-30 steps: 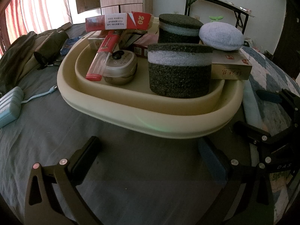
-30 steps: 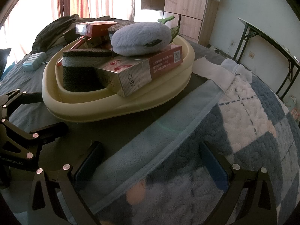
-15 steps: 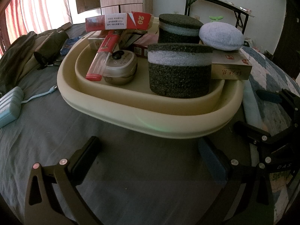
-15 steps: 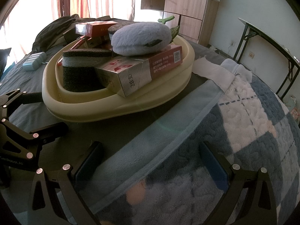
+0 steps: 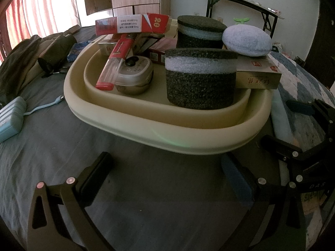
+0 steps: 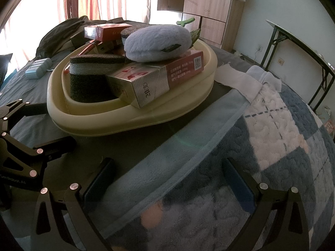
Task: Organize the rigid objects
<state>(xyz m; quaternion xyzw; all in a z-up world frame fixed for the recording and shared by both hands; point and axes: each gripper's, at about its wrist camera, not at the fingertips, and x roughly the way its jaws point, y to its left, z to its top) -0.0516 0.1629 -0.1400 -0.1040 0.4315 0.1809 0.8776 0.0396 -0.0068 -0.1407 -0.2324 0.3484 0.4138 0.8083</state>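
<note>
**Reader:** Where do the objects sit, and how far along does the organizing look?

**Describer:** A cream oval basin point(image 5: 167, 133) rests on a bed covered by a grey sheet point(image 5: 52, 150) and a blue-and-white checked blanket point(image 6: 282, 125). Nearly every rigid item visible is already piled inside it, so the gathering appears largely done. The pile is untidy, though: boxes lean across each other, so sorting or straightening may remain. That is a judgement only.

**Reader:** What are the grippers doing?

**Describer:** The left gripper point(image 5: 167, 177) hovers over the grey sheet just short of the basin's near rim, jaws spread wide, holding nothing. The right gripper point(image 6: 167, 179) hovers above the blanket beside the basin, jaws equally wide apart and empty.

**Reader:** Count the things for me.

**Describer:** Two dark speckled foam cylinders with a pale band: a near one point(image 5: 200, 79) and a far one point(image 5: 199, 31). One pale blue plush cushion point(image 6: 157, 41) lying on a long red-and-silver carton point(image 6: 155, 79). One red-and-white carton point(image 5: 132, 25) perched on top at the back. One red-capped clear tube point(image 5: 113, 62) leaning on one round metal tin point(image 5: 134, 75). Several more boxes lie underneath; their number cannot be told. Outside the basin, one light blue ribbed case point(image 5: 10, 121) with a cord lies on the sheet.
</note>
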